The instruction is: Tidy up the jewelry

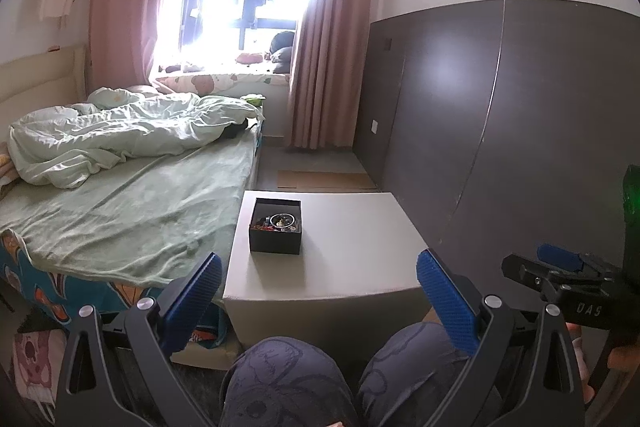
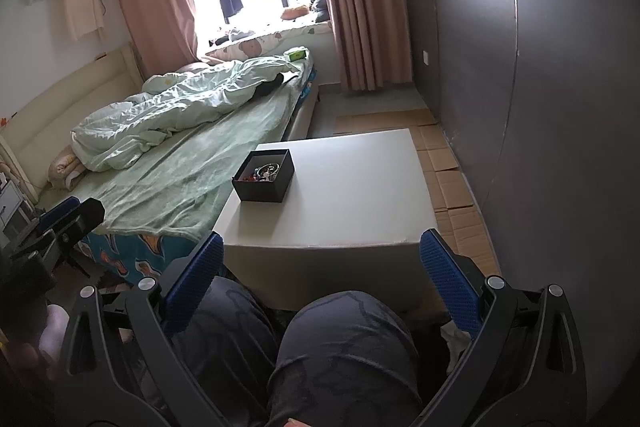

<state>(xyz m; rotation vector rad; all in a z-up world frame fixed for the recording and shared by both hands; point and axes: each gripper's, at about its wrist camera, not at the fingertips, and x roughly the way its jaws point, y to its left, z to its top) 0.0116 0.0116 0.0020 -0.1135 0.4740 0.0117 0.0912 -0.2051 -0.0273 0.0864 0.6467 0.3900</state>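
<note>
A small black open box (image 1: 275, 231) (image 2: 263, 181) stands on the far left part of a low white table (image 1: 352, 251) (image 2: 352, 195). Inside it lies a tangle of jewelry (image 1: 280, 222) (image 2: 262, 173) with a ring-shaped bracelet and coloured beads. My left gripper (image 1: 319, 277) is open, held above the person's knees, short of the table's near edge. My right gripper (image 2: 322, 259) is open too, also back over the knees. Neither holds anything. The right gripper shows at the left wrist view's right edge (image 1: 560, 267).
A bed (image 1: 120, 187) (image 2: 180, 155) with green sheets and a crumpled quilt touches the table's left side. A dark wall panel (image 1: 500, 115) (image 2: 540, 87) runs along the right. Flattened cardboard (image 2: 444, 171) covers the floor beyond the table. The person's knees (image 1: 304, 379) (image 2: 320, 347) fill the foreground.
</note>
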